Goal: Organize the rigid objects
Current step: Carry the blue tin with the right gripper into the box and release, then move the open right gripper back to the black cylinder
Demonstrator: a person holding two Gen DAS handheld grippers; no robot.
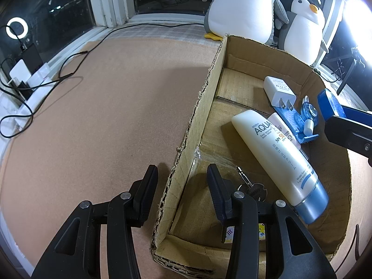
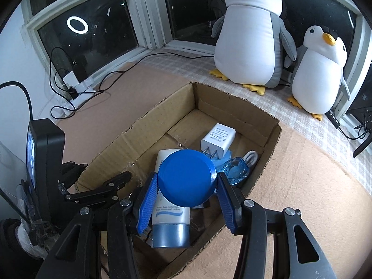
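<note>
One blue disc (image 2: 186,177) – between right gripper (image 2: 186,200) pads, over box (image 2: 267,144)

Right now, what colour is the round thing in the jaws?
Blue: the round disc, best seen in the right wrist view.

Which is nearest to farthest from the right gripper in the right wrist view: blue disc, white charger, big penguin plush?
1. Blue disc: clamped between the right gripper fingers, over the cardboard box.
2. White charger: lying in the box, just beyond the disc.
3. Big penguin plush: outside the box, at the window, up and to the right.
</note>
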